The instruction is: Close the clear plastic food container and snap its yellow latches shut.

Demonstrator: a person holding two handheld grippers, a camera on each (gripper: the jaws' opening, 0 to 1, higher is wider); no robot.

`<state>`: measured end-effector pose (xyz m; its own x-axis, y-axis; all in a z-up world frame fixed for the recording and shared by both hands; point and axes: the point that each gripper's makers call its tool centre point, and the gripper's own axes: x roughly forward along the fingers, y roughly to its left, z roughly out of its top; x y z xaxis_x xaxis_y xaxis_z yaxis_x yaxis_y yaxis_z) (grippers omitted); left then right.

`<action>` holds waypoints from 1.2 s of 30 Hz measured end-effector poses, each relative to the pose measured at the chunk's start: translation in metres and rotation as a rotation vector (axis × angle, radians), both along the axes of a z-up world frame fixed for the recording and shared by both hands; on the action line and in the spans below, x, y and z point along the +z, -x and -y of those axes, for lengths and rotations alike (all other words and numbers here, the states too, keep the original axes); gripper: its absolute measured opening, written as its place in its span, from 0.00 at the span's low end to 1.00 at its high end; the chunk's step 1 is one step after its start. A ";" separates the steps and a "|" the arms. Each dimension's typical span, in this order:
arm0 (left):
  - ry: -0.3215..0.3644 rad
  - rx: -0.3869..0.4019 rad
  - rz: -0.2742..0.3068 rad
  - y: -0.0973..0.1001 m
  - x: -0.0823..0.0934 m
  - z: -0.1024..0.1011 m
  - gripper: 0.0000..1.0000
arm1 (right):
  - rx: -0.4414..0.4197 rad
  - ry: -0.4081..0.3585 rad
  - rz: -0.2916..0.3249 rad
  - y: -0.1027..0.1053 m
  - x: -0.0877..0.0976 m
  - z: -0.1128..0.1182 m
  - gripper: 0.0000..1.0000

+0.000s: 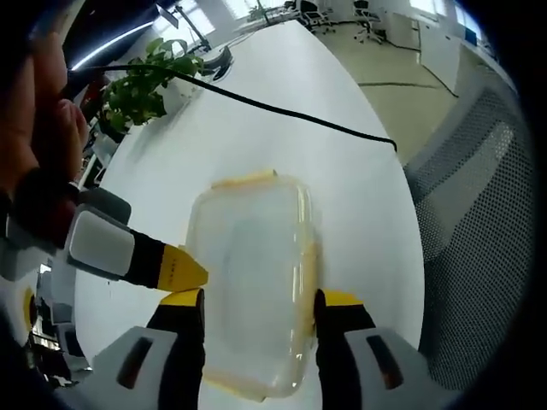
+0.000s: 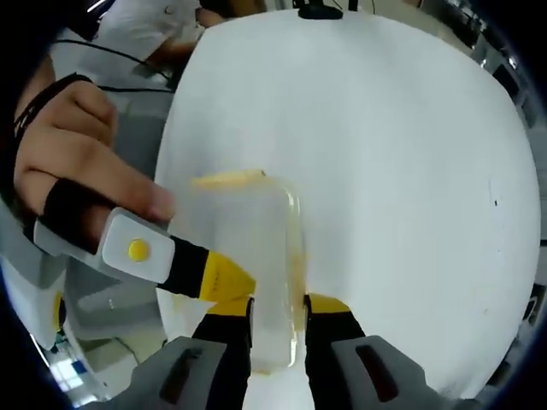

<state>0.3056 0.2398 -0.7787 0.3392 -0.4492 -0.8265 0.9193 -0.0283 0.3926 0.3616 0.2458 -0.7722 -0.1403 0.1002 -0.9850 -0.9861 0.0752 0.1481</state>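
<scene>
Item 1: clear plastic food container (image 1: 252, 282), rectangular, lid lying on top, resting on the white round counter (image 1: 282, 137) near its near edge. Yellow latches show along the far short edge (image 1: 246, 180) and down the right long side (image 1: 312, 273); whether any is snapped home cannot be told.

Item 2: left tool (image 1: 259, 309), yellow-tipped jaws standing wide, 1 on each long side of the container at its near half, close to the walls; contact cannot be confirmed.

Item 3: right tool (image 2: 277, 309), jaws narrower, straddling the near end of the container (image 2: 256, 273) in the right gripper view, tips at or touching its sides. Whether it pinches the box or only brackets it cannot be told.

Item 4: a third yellow-tipped jaw piece with a grey body enters each view from the left, its tip at the container's left side (image 1: 175, 269); which tool it belongs to is unclear. A hand (image 2: 81, 162) holds it.

Item 5, surroundings: black cable (image 1: 282, 111) across the far counter, potted plant (image 1: 141, 90) at the far left, mesh chair (image 1: 479, 248) to the right.

Step in hand, judged: lid placed, latching phase. Next move calls for steadying the box with 1 tool while the other presses a yellow latch down against the wall until it clicks, side by side.
</scene>
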 end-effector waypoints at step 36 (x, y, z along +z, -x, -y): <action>0.120 -0.016 -0.295 -0.014 0.036 -0.038 0.83 | -0.104 -0.339 0.173 0.039 0.020 0.031 0.80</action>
<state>0.3192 0.2777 -0.7432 0.0843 -0.5533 -0.8287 0.9938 -0.0135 0.1101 0.3228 0.2147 -0.7518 0.0529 0.4289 -0.9018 -0.9883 0.1515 0.0141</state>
